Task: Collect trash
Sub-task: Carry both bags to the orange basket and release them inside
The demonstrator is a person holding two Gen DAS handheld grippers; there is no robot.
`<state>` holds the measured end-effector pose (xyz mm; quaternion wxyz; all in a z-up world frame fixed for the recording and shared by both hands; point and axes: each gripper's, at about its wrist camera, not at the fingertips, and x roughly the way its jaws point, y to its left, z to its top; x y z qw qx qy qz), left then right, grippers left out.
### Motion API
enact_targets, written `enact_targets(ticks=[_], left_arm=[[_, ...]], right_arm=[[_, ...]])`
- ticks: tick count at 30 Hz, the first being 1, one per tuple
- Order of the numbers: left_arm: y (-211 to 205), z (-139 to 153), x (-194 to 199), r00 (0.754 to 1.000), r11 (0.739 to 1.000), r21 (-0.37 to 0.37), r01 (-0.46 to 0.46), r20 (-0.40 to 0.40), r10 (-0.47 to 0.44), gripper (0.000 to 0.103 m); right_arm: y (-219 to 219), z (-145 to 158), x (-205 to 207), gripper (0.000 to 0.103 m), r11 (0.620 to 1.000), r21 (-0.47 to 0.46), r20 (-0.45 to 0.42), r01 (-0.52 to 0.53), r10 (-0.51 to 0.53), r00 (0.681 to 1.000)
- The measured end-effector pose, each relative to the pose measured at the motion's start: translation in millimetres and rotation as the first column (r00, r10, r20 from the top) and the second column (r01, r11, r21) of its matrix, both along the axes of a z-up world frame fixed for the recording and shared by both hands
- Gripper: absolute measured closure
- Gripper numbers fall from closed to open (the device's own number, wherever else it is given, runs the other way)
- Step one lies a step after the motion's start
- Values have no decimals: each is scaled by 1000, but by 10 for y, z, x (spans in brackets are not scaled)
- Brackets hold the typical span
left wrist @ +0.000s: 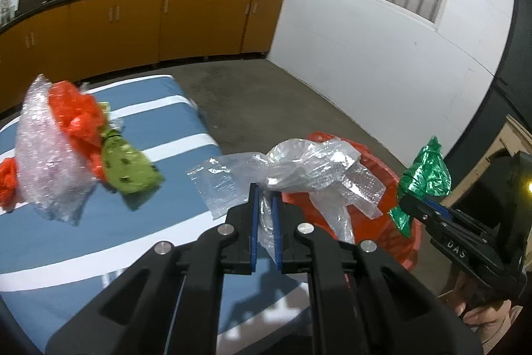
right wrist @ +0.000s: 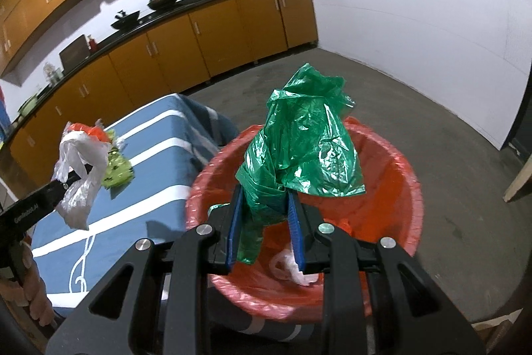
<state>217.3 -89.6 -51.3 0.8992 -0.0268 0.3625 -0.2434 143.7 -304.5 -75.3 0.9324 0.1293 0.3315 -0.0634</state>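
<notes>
On the left we see a blue tablecloth with white stripes (left wrist: 99, 242) covering the table, and on it a heap of trash: bubble wrap (left wrist: 43, 148), a crumpled orange plastic bag (left wrist: 78, 115) and a light green wrapper (left wrist: 131, 168) lying against one another. Our left gripper (left wrist: 265, 215) has its jaws pinching a clear plastic bag (left wrist: 306, 168), which bunches up above the blue pads and hangs in the air over the table edge, at the near rim of the bin. To the right stands the round bin lined with an orange bag (right wrist: 392, 162), just beside the table on the concrete floor (right wrist: 432, 108). Our right gripper (right wrist: 266, 222) has its jaws clamped on a crumpled green plastic bag (right wrist: 306, 148), held over the open bin. A white scrap (right wrist: 292, 268) lies at the bin's bottom.
</notes>
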Motion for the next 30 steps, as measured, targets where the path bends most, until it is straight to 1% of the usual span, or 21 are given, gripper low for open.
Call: enact_targets(ticks=[12, 20, 23, 25, 27, 30], left_arm=[[-492, -93, 52, 993, 993, -7, 114, -22, -114, 94], [-706, -159, 102, 988, 989, -22, 149, -47, -149, 91], [-759, -191, 130, 985, 987, -33, 159, -61, -161, 85], [-797, -221, 142, 984, 986, -30, 163, -68, -165, 79], [-817, -259, 155, 983, 986, -26, 163, -77, -164, 75], [-805, -311, 173, 983, 988, -24, 156, -94, -157, 73]], right_arm=[[-214, -41, -16, 76, 999, 14, -4, 43, -43, 999], [-278, -53, 33, 75, 997, 22, 2, 71, -71, 997], [-307, -75, 31, 73, 996, 31, 4, 80, -80, 997], [-306, -95, 17, 72, 996, 32, 2, 83, -83, 997], [-314, -111, 14, 65, 996, 34, -3, 87, -87, 996], [-329, -127, -4, 63, 995, 35, -6, 95, -95, 996]])
